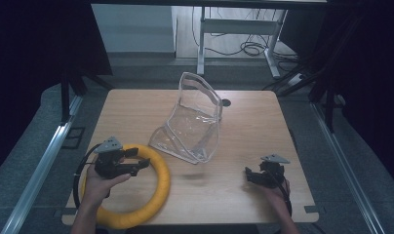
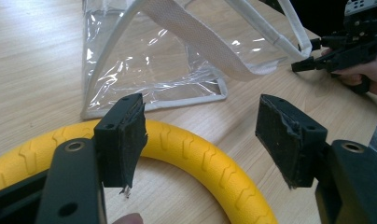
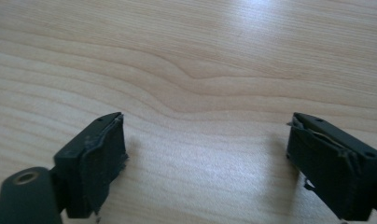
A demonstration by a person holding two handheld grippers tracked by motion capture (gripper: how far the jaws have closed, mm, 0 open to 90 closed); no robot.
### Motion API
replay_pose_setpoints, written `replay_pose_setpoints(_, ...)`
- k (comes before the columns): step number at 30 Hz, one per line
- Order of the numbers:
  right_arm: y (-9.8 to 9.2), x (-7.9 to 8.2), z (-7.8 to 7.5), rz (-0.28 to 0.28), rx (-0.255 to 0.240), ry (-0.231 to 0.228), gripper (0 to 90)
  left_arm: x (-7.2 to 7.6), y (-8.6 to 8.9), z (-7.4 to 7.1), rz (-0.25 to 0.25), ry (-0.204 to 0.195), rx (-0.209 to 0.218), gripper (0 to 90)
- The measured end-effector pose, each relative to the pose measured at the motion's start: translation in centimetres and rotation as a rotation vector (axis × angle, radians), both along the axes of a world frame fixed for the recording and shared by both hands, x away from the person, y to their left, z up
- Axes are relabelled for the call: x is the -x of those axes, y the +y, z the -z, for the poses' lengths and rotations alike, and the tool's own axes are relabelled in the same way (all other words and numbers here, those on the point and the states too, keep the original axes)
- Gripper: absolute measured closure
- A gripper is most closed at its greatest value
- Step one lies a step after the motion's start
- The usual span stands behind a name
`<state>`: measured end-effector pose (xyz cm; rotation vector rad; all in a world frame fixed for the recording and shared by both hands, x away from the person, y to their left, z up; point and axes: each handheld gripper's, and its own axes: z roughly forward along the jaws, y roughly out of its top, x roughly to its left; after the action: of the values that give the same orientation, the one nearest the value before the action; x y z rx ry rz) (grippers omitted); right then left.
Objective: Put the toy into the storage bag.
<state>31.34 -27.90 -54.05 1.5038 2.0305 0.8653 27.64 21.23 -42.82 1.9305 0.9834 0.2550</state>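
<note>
Left tongs (image 1: 136, 161): jaws stand wide apart with nothing between the pads. In the left gripper view the left tongs (image 2: 200, 140) hang just above the yellow ring (image 2: 196, 151), whose band passes under the gap; whether a pad touches it cannot be told. In the high view they point toward 3 o'clock.

Right tongs (image 1: 247, 171): jaws likewise wide, holding nothing. In the right gripper view the right tongs (image 3: 205, 154) look onto bare wooden counter (image 3: 191, 56). In the high view they point toward 9 o'clock, facing the left tongs, well apart from them.

Yellow ring (image 1: 158, 187): lies flat at the 7 o'clock part of the counter (image 1: 253, 122), its near arc at the counter's front edge. Being round, it shows no long axis; its hole faces straight up.

Clear bag (image 1: 192, 122): stands near the counter's centre, at 1 o'clock from the ring, close by but apart. Its long axis runs from 7 o'clock to 1 o'clock, with the white-trimmed open mouth raised at the far end. In the left gripper view the clear bag (image 2: 144, 60) stands beyond the ring.
</note>
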Motion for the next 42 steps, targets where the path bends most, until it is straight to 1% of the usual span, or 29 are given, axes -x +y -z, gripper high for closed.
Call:
replay_pose_setpoints(5,0.0,0.0,0.0,-0.013,0.007,-0.002,13.1,-0.1,-0.1,0.2,-0.002,0.006,-0.004,33.6)
replay_pose_setpoints(7,-0.1,-0.1,0.0,-0.017,0.007,-0.002,13.1,-0.2,-0.2,0.3,-0.001,0.010,-0.011,33.6)
replay_pose_setpoints(8,-0.1,-0.1,0.0,-0.019,0.007,-0.001,13.1,-0.1,-0.3,0.4,-0.003,0.011,-0.022,33.6)
replay_pose_setpoints(12,0.0,-0.2,0.0,-0.025,0.007,0.000,13.3,0.1,-0.5,0.5,-0.003,0.012,-0.009,33.8)
replay_pose_setpoints(14,0.0,-0.2,0.0,-0.026,0.005,-0.001,13.3,0.2,-0.5,0.5,-0.005,0.010,-0.012,34.0)
replay_pose_setpoints(18,-0.1,-0.2,0.0,-0.024,0.006,-0.001,13.7,0.6,-0.9,-0.1,0.005,0.003,-0.006,34.5)
replay_pose_setpoints(20,-0.1,-0.2,0.0,-0.023,0.007,-0.002,13.8,0.8,-1.0,-0.1,0.005,0.008,-0.031,34.5)
replay_pose_setpoints(21,-0.1,-0.2,0.0,-0.023,0.007,-0.002,13.8,0.8,-1.0,-0.1,0.005,0.008,-0.031,34.5)
replay_pose_setpoints(22,-0.1,-0.2,0.0,-0.023,0.007,-0.001,13.8,1.0,-0.9,0.0,0.004,0.020,-0.062,34.5)
replay_pose_setpoints(25,-0.1,-0.2,0.0,-0.024,0.007,-0.001,13.7,1.1,-0.9,-0.1,0.008,0.032,-0.069,34.3)
replay_pose_setpoints(27,-0.1,-0.2,0.0,-0.023,0.006,-0.001,13.7,1.3,-1.2,-0.1,0.023,0.053,-0.072,33.8)
replay_pose_setpoints(34,-0.1,-0.2,0.0,-0.023,0.007,-0.002,13.8,1.7,-2.0,0.3,0.051,0.088,-0.103,33.4)
replay_pose_setpoints(35,-0.1,-0.2,0.0,-0.023,0.007,-0.002,13.8,1.7,-2.0,0.3,0.051,0.088,-0.103,33.4)
replay_pose_setpoints(36,-0.1,-0.2,0.0,-0.022,0.007,-0.001,13.9,1.8,-2.3,0.5,0.067,0.100,-0.121,33.3)
replay_pose_setpoints(37,-0.1,-0.2,0.0,-0.022,0.007,-0.001,13.9,1.8,-2.3,0.5,0.067,0.100,-0.121,33.3)
replay_pose_setpoints(38,-0.1,-0.2,0.0,-0.022,0.007,-0.002,14.0,1.9,-2.7,0.7,0.083,0.115,-0.138,33.3)
replay_pose_setpoints(42,-0.1,-0.2,0.0,-0.019,0.006,-0.002,14.6,2.1,-3.5,1.2,0.127,0.157,-0.171,33.2)
